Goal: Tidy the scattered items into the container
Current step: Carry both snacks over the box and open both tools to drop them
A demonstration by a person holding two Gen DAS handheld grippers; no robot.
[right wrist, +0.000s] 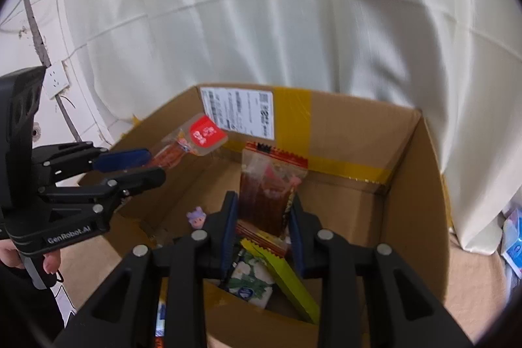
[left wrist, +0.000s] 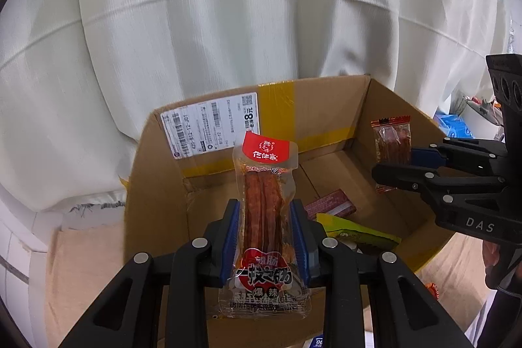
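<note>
Left gripper [left wrist: 266, 237]: black two-finger tool with blue pads, narrowly closed on a clear sausage packet with a red top label [left wrist: 265, 211], held upright above the near left of the box.
Right gripper [right wrist: 262, 229]: same build, jaws pinched on a clear packet of brown spicy strips with a red serrated top [right wrist: 269, 191], held over the box interior.
Container: open brown cardboard box [right wrist: 411, 185] with yellow tape and a white shipping label [right wrist: 239, 111] on its far wall.
Box contents: yellow-green wrapper [right wrist: 287, 279], white floral tissue pack [right wrist: 249, 281], small purple figure [right wrist: 195, 217], dark red packet [left wrist: 329, 203].
Surroundings: white curtain [left wrist: 228, 22] behind; beige floor [right wrist: 469, 286].
</note>
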